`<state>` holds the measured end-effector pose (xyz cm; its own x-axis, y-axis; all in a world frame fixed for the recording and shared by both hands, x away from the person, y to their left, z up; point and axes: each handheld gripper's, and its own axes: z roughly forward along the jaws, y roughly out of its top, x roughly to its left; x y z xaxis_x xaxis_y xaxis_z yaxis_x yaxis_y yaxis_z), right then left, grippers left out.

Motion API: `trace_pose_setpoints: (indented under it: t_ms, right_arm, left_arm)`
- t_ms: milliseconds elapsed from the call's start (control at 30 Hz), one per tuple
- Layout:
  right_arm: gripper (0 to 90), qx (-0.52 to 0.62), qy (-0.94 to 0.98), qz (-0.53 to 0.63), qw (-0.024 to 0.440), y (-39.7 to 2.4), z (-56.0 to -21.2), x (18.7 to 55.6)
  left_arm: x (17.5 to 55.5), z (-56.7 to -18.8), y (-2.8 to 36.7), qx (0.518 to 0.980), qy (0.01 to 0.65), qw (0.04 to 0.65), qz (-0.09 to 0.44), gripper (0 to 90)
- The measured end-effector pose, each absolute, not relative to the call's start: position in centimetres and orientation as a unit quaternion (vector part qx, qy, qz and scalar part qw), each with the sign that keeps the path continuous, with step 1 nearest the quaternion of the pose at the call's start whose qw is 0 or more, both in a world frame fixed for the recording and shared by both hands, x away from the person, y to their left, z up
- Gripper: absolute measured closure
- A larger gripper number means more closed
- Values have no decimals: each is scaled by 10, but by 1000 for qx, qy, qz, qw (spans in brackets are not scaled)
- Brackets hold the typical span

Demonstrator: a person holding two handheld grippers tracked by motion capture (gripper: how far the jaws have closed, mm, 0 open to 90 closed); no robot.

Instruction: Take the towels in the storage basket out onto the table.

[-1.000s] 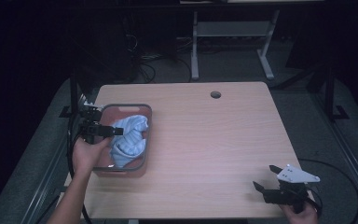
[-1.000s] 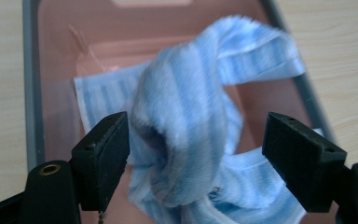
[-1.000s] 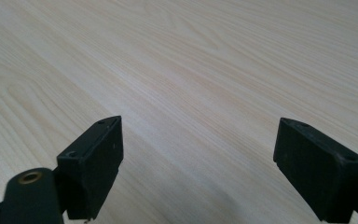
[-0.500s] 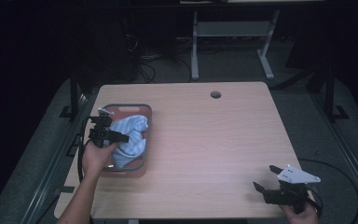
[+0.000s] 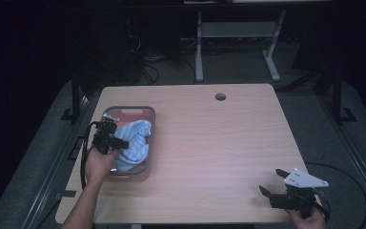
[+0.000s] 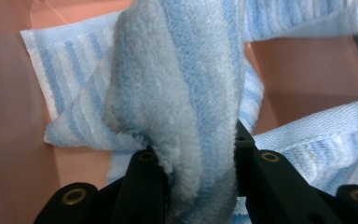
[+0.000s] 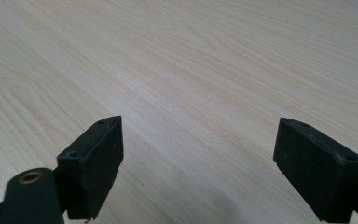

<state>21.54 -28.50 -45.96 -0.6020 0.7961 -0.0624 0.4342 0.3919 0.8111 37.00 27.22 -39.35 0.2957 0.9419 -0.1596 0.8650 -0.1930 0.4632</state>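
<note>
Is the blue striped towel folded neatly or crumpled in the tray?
Crumpled: the towel lies bunched in the tray, with a thick fold pinched in the left gripper.

From my remote seat I take the tray [image 5: 145, 114] as landmark. It sits at the table's [image 5: 209, 143] left edge, its walls boxing in the striped towel [image 5: 133, 143], which crowds most of its floor. The left gripper [image 5: 116, 142] is over the tray, jaws clamped on a thick towel fold [image 6: 200, 140], so that side is blocked. Right of the tray, bare wood runs free across to the far edge; I note a small round hole [image 5: 220, 97] beyond. The right gripper [image 5: 272, 181], well apart from the tray, hangs over clear boards [image 7: 191, 93], jaws spread wide.
</note>
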Motion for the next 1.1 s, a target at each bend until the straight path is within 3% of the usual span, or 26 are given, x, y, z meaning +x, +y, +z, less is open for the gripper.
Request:
trace_pose_setpoints:
  t_ms: [667,1100]
  right_arm:
    - [153,382,802,395,233,-282,-458,216]
    - [153,382,802,396,234,-282,-458,216]
  left_arm:
    - [352,-353,300,749,584,295,105,743]
    - [351,-327,294,753,570,309,110,742]
